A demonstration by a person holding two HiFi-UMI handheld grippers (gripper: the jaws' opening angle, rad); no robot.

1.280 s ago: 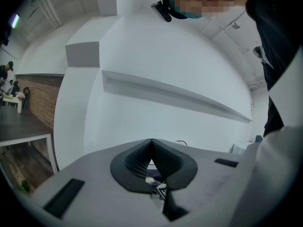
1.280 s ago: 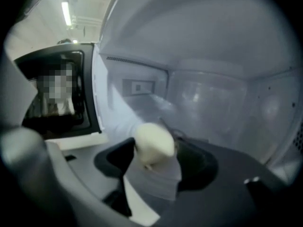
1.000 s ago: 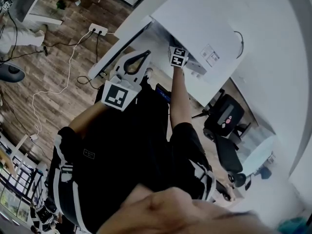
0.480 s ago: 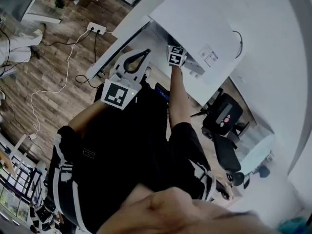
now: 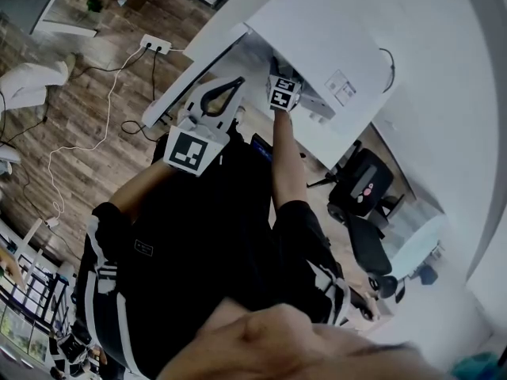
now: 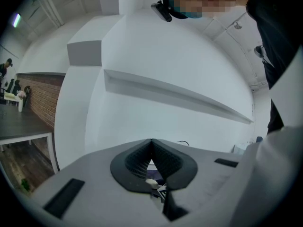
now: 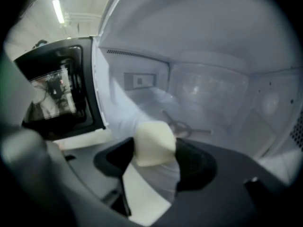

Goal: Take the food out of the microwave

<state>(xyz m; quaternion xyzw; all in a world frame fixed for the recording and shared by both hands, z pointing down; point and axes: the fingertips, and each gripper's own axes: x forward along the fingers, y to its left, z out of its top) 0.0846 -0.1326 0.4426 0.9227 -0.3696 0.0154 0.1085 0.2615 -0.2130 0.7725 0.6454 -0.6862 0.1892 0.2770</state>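
A pale cream piece of food [image 7: 152, 143] is clamped between the dark jaws of my right gripper [image 7: 154, 150], just inside the white microwave cavity [image 7: 208, 93]. Behind the food lies the turntable ring [image 7: 182, 126], and the door [image 7: 57, 91] with its black window stands open to the left. In the head view the right gripper's marker cube [image 5: 283, 93] sits at the mouth of the white microwave [image 5: 325, 38], and its jaws are hidden inside. My left gripper [image 5: 236, 85] is held beside it, below the open door. It is shut on nothing [image 6: 151, 143] and points up at a white wall.
The person's black-clad body and arms [image 5: 206, 236] fill the middle of the head view. Below lie a wooden floor [image 5: 71, 125] with a power strip [image 5: 155, 47] and cables. A black office chair [image 5: 360, 192] stands at the right.
The right gripper's cube has shifted slightly back from the microwave opening. The left gripper has hardly moved.
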